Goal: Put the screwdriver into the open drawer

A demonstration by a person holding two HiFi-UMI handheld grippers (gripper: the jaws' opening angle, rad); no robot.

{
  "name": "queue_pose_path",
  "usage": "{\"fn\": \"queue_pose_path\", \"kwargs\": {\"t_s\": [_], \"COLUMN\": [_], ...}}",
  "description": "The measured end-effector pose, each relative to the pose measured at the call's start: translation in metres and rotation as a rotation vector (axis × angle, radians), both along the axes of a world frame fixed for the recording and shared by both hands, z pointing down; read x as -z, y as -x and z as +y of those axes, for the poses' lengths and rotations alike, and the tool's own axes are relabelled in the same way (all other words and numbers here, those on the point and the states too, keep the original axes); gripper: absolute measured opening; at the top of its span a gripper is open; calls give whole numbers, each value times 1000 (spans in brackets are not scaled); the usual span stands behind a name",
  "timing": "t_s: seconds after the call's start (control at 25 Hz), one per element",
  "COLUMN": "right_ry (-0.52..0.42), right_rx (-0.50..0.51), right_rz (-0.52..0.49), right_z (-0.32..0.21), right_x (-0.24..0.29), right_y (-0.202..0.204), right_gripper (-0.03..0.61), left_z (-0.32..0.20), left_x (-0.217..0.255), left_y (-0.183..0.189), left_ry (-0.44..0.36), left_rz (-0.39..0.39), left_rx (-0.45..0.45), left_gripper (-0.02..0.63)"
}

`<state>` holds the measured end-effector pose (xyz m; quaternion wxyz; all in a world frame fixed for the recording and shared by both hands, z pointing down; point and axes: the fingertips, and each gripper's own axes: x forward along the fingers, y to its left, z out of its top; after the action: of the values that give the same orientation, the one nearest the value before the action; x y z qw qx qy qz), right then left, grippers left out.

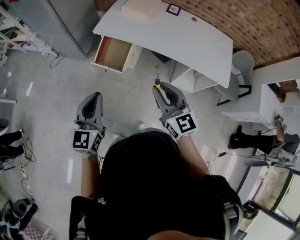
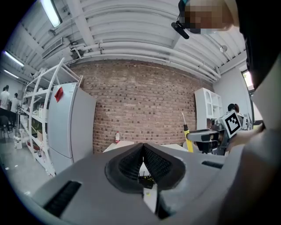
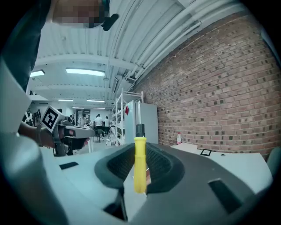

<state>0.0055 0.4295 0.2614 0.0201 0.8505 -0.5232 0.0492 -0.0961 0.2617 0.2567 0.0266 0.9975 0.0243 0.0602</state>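
Note:
A yellow-handled screwdriver stands upright between the jaws of my right gripper, which is shut on its handle; the black collar and metal shaft point up. It also shows in the left gripper view as the screwdriver, held by the right gripper. The open drawer, brown inside and with nothing visible in it, sticks out from the left end of the white desk, ahead and to the left. My left gripper is shut with nothing in it, level beside the right.
A flat box and a small framed card lie on the desk. A grey chair stands at the desk's right end. A grey cabinet and white racks stand at the left. People sit at the right.

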Motion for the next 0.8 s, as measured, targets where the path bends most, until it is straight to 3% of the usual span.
{"fn": "queue_pose_path", "kwargs": {"t_s": [0.4,0.8], "right_ry": [4,16], "right_rx": [26,21], "right_rz": [-44,-73], "right_z": [34,-8], "right_x": [-27,-39], "right_y": [-29,-59], "right_gripper": [83,83], "left_z": [28,-17], "left_x": [-18,-33], "left_y": [-24,-52], "left_ry": [-19,11], "left_rz": [-65,-77], "left_rx": [24,27], "left_gripper": [5,5]}}
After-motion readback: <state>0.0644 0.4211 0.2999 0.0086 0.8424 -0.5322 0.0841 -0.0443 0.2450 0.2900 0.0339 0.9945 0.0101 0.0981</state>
